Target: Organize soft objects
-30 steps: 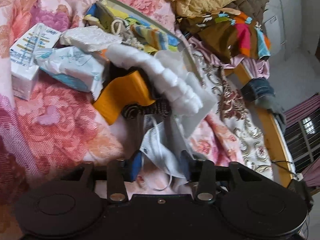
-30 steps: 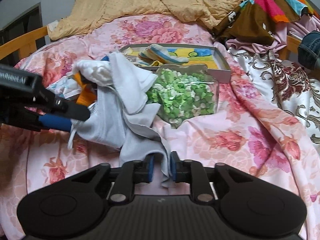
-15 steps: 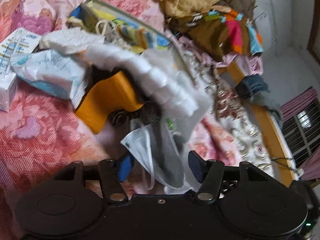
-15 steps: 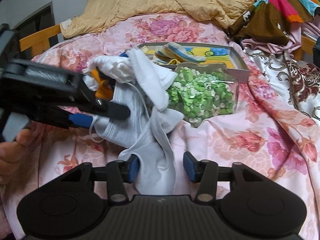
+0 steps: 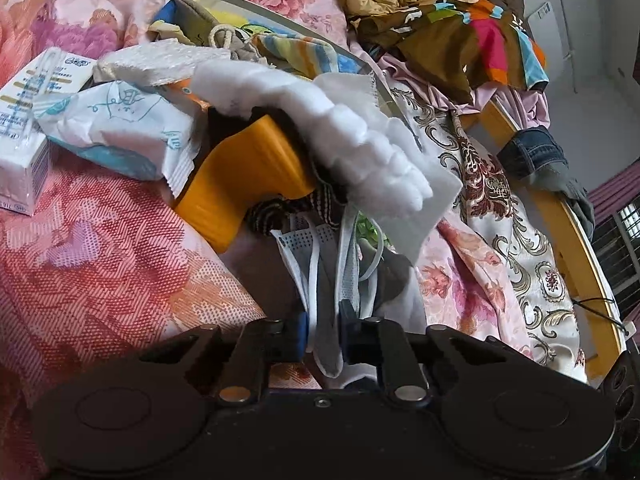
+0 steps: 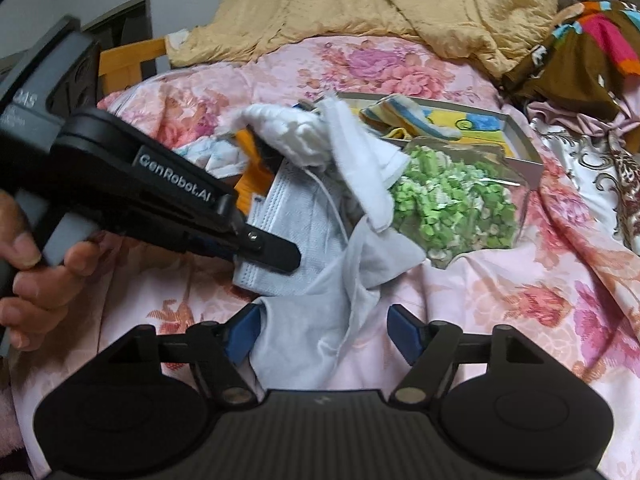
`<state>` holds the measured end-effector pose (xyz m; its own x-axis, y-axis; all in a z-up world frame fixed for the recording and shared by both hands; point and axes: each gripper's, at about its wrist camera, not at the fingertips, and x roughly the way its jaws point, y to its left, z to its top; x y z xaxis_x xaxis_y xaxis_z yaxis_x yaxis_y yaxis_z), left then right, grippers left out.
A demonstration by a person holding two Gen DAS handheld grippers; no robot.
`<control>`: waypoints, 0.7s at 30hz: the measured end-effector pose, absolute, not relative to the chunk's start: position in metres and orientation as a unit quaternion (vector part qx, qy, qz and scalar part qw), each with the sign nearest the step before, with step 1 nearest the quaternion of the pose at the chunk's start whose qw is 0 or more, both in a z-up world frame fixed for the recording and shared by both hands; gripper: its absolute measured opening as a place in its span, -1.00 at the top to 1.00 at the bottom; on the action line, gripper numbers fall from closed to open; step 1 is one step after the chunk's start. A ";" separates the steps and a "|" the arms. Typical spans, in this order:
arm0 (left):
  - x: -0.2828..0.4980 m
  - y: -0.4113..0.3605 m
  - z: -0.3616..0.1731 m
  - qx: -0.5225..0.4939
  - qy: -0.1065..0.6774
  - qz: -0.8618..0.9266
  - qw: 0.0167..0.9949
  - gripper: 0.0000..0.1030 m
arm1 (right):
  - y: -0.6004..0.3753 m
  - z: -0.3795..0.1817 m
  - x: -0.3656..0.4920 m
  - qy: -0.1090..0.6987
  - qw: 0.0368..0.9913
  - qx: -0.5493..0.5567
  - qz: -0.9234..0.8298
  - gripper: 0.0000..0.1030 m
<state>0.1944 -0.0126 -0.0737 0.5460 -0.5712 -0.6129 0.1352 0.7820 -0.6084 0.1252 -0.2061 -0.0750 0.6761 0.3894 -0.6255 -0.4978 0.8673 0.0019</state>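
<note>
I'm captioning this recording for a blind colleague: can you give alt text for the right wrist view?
The right gripper stands open around a pale grey cloth on a pink floral bedspread. From the left, the left gripper pinches a white face mask. Behind lie a bag of green pieces and a shallow box.

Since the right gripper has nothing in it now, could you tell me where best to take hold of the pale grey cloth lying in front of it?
Grip the near, lower flap of the pale grey cloth, coming from the near side, low over the bedspread. That flap lies loose and flat between the open pads of the right gripper, clear of the face mask that the left gripper pinches.
</note>
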 end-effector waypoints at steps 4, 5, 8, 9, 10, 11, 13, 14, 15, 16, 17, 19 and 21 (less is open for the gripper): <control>0.193 -0.013 -0.075 -0.251 0.429 -0.209 0.843 0.71 | -0.200 -0.079 0.125 0.316 0.912 -0.109 0.239 -0.38; 0.193 -0.013 -0.074 -0.250 0.428 -0.209 0.843 0.71 | -0.199 -0.079 0.124 0.314 0.913 -0.116 0.235 -0.20; 0.191 -0.015 -0.073 -0.245 0.425 -0.213 0.845 0.76 | -0.196 -0.081 0.125 0.318 0.912 -0.135 0.224 0.43; 0.190 -0.016 -0.072 -0.242 0.424 -0.216 0.846 0.79 | -0.196 -0.082 0.126 0.323 0.910 -0.136 0.222 0.56; 0.189 -0.017 -0.072 -0.240 0.423 -0.219 0.846 0.80 | -0.197 -0.083 0.125 0.326 0.909 -0.138 0.221 0.60; 0.189 -0.018 -0.070 -0.236 0.423 -0.223 0.846 0.85 | -0.196 -0.084 0.124 0.326 0.909 -0.141 0.219 0.67; 0.187 -0.020 -0.067 -0.227 0.421 -0.230 0.847 0.88 | -0.194 -0.083 0.122 0.321 0.910 -0.153 0.214 0.76; 0.185 -0.022 -0.066 -0.222 0.419 -0.233 0.849 0.89 | -0.193 -0.083 0.121 0.317 0.911 -0.158 0.210 0.80; 0.183 -0.023 -0.065 -0.217 0.418 -0.235 0.850 0.89 | -0.193 -0.082 0.120 0.313 0.913 -0.164 0.204 0.84; 0.182 -0.023 -0.063 -0.213 0.416 -0.237 0.852 0.90 | -0.194 -0.081 0.120 0.310 0.914 -0.167 0.200 0.85; 0.180 -0.024 -0.062 -0.210 0.415 -0.237 0.853 0.90 | -0.194 -0.080 0.119 0.308 0.915 -0.171 0.195 0.87; 0.175 -0.023 -0.059 -0.207 0.413 -0.236 0.855 0.91 | -0.194 -0.079 0.117 0.300 0.918 -0.180 0.185 0.89; 0.170 -0.020 -0.056 -0.203 0.415 -0.232 0.856 0.92 | -0.193 -0.077 0.115 0.292 0.921 -0.188 0.177 0.90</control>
<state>0.1697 -0.0205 -0.0561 0.5479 -0.5660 -0.6160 0.2294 0.8098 -0.5399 0.1147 -0.1933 -0.0766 0.7667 0.2167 -0.6044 -0.4363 0.8664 -0.2428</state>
